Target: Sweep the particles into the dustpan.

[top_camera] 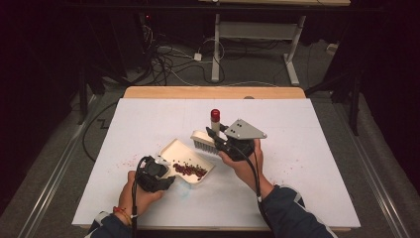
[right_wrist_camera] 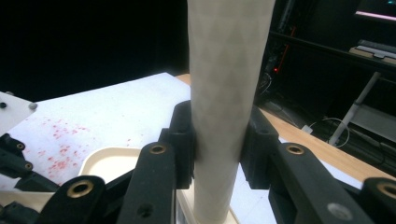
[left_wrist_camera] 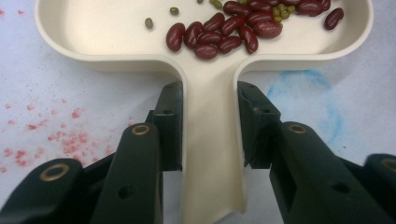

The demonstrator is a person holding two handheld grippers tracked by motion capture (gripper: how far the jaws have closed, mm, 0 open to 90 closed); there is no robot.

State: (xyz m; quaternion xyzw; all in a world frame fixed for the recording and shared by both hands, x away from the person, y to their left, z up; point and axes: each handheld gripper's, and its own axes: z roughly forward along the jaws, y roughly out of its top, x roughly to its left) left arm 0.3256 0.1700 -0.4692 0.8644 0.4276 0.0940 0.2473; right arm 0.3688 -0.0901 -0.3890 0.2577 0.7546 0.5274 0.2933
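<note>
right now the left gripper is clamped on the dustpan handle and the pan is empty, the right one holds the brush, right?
Not quite. The dustpan is not empty: the left gripper view shows red beans and a few small green ones lying in it. The rest stands: the left gripper clamps its handle, and the right gripper holds the brush.

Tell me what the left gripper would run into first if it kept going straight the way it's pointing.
The left gripper is shut on the dustpan handle and points along it into the dustpan. Pushed on, it would likely meet the pan's back wall, then the kidney beans.
</note>
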